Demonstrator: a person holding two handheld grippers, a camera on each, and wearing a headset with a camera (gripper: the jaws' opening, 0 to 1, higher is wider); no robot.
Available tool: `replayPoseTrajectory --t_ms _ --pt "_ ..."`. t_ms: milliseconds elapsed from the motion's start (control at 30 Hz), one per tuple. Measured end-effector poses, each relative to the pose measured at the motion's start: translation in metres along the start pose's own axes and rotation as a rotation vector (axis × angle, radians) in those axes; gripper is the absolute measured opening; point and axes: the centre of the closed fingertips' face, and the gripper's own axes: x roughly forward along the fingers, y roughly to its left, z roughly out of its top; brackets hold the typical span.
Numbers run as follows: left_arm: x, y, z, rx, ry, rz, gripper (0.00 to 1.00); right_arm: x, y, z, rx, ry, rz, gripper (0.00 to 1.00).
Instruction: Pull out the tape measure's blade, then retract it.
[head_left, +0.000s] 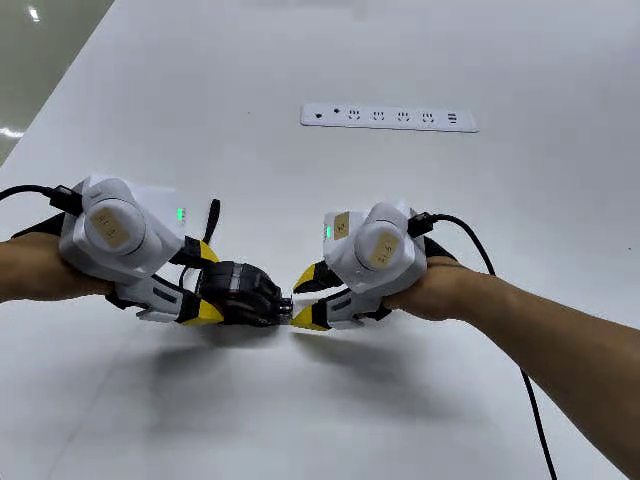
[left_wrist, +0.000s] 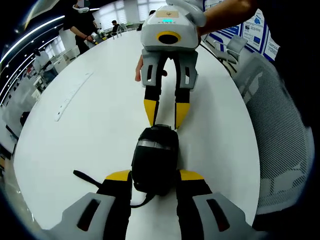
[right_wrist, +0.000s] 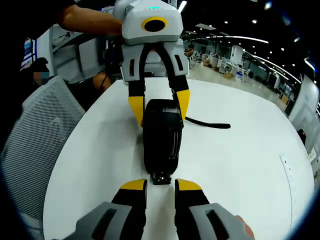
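Observation:
A black tape measure (head_left: 243, 292) lies on the white table (head_left: 420, 60) with my left gripper (head_left: 208, 282) shut on its body. In the left gripper view the case (left_wrist: 155, 159) sits clamped between the yellow fingertips (left_wrist: 119, 176). Its black wrist strap (right_wrist: 207, 123) trails out across the table. My right gripper (head_left: 297, 302) faces it from the right, open by a narrow gap. The blade's end hook (right_wrist: 161, 177) pokes just between its yellow fingertips (right_wrist: 134, 185). No length of blade shows outside the case. The right gripper (left_wrist: 165, 122) also appears in the left gripper view, tips at the case's front.
A white power strip (head_left: 388, 117) lies farther back on the table. Grey mesh chairs (left_wrist: 280, 125) (right_wrist: 35, 130) stand at the table's edge. People (left_wrist: 82, 20) stand in the room beyond. A black cable (head_left: 530, 400) runs under the right forearm.

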Motion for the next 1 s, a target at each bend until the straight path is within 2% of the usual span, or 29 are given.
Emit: replayPoseTrajectory --t_ms 200,1000 --pt "0.001 0.000 0.000 0.020 0.005 -0.006 0.26 0.004 0.000 0.000 -0.005 0.009 0.014 0.16" --pt "0.003 -0.001 0.001 -0.004 -0.018 -0.032 0.25 0.011 0.001 -0.004 -0.003 0.018 0.031 0.10"
